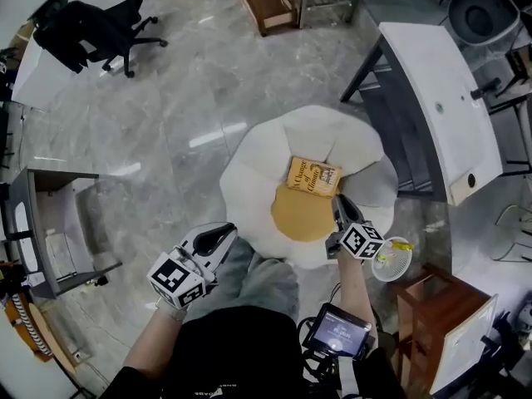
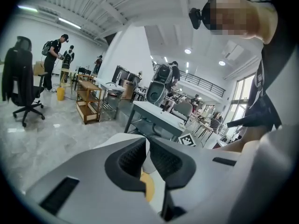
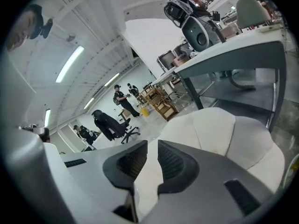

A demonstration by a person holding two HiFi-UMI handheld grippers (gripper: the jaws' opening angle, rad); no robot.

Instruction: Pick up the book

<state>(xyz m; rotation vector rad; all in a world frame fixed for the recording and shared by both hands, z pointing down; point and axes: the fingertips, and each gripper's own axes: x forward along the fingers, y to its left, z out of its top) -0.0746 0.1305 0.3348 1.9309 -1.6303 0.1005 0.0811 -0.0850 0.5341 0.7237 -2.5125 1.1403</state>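
**A:** What is shown in the head view?

**B:** The book (image 1: 313, 177) is seen lying flat on a flower-shaped cushion (image 1: 258, 165), at the far edge of its yellow centre (image 1: 301, 216). The right gripper (image 1: 340, 203) is pointed at the book from the near side, close to it but apart. The left gripper (image 1: 226, 233) is found well away, beside the cushion's near left petal.

**A:** And in the left gripper view?

**B:** The left gripper (image 2: 147, 140) is seen with its jaws drawn almost together, and nothing is pinched. Only white cushion (image 2: 114, 140) and a patch of the yellow centre (image 2: 148, 186) are glimpsed past them. The book is not shown.

**A:** The right gripper view?

**B:** The right gripper (image 3: 153, 146) is seen with a narrow gap between its jaws, and nothing is caught in it. White petals (image 3: 224, 129) are seen ahead, but the book is not.

**A:** What could go wrong?

**B:** With so small a gap, the book would probably be shoved across the cushion rather than taken in. The padding is judged likely to sink under pressure, so an edge could be missed. If only the cover were nipped, the pages might fall open.

**A:** Can any writing be read?

**B:** Dark lettering on the orange cover seems to begin "A Change of". The rest cannot be made out, and no brand is legible.
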